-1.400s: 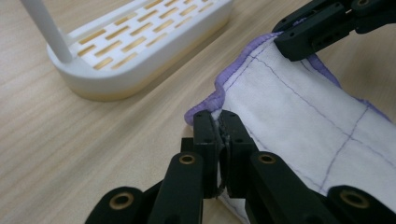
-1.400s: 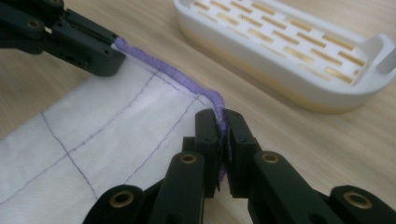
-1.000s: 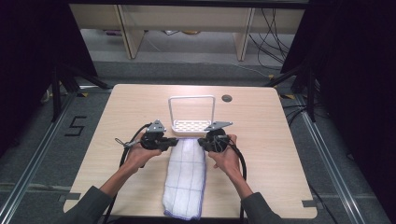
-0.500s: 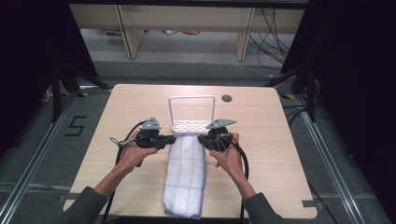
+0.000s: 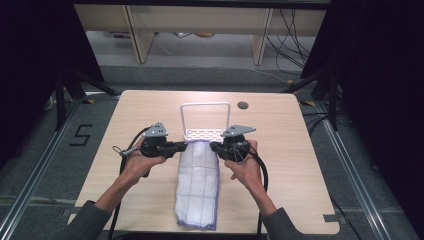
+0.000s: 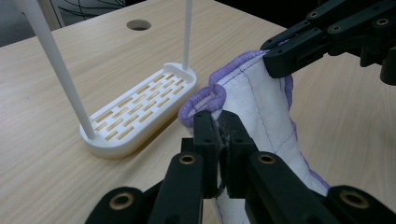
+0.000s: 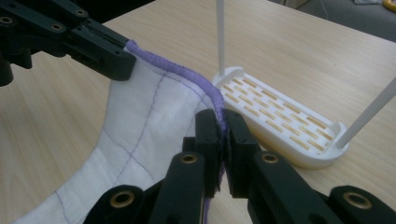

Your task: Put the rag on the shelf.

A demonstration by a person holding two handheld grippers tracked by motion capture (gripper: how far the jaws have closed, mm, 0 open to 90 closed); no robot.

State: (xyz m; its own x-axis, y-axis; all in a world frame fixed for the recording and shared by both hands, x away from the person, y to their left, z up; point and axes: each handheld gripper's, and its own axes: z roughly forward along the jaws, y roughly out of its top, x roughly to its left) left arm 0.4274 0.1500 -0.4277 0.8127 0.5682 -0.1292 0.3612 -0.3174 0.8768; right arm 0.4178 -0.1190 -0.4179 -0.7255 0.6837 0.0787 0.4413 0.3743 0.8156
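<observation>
We see the cloth (image 5: 198, 185) running along the table (image 5: 300, 165) from its near edge toward the middle, its far end lifted. The rack (image 5: 204, 133) stands just behind that end. The left gripper (image 5: 186, 146) pinches one far corner, the right gripper (image 5: 212, 146) the other.

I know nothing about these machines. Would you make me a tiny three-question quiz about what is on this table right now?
1. True or false: both grippers are clamped on the cloth.
2. Which part of the cloth do the left gripper and the right gripper hold: a) the far corners, nearest the rack, b) the near end by the table edge, c) its middle?
3. What stands just beyond the cloth on the table?

Key
1. True: each pair of jaws is shut on its purple-trimmed edge.
2. a
3. A white rack: slotted base with a tall hoop of thin rod.
</observation>
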